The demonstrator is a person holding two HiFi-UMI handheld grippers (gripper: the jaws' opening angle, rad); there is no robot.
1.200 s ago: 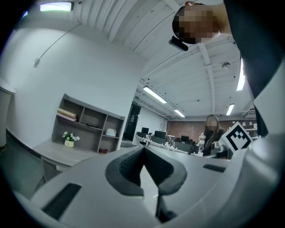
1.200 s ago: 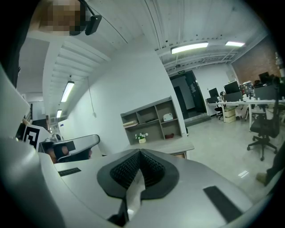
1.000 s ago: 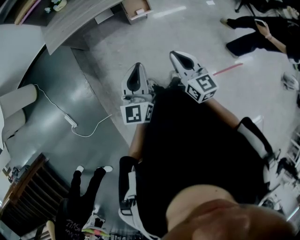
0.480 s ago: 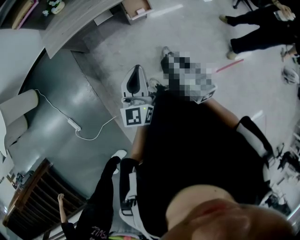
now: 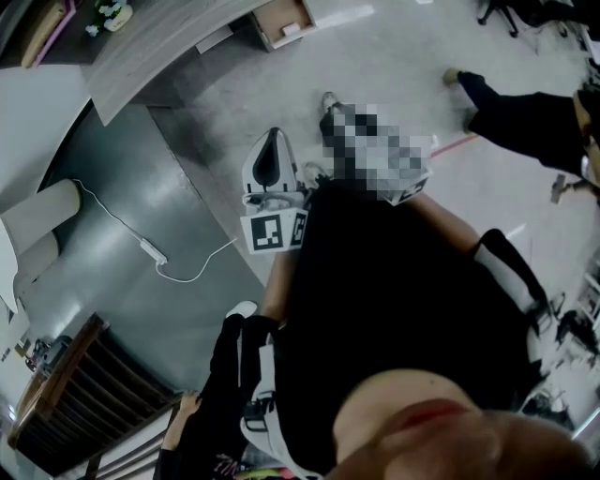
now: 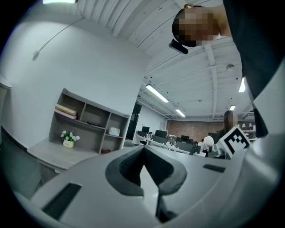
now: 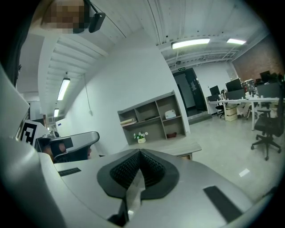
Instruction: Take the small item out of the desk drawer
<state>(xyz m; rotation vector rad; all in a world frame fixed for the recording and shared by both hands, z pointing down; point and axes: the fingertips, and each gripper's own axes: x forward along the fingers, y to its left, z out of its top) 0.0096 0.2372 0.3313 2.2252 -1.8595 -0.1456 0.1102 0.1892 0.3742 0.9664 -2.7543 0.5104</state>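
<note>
Showing left gripper (image 6: 143,167) and right gripper (image 7: 139,171) with jaws pressed together, nothing between them, near the person's chest (image 5: 394,281). Open drawer (image 5: 281,17) of the counter (image 5: 159,47) sits top centre of the head view, well apart; the small item (image 5: 292,30), a pale speck inside, is probably light: pinch across its sides.

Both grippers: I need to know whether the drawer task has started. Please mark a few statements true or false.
The left gripper has its jaws together, empty. True.
The right gripper clamps a small item. False: it is shut on nothing.
The grey wooden desk stands well away from both grippers. True.
The white pot of flowers sits on the floor. False: it stands on the desk.
</note>
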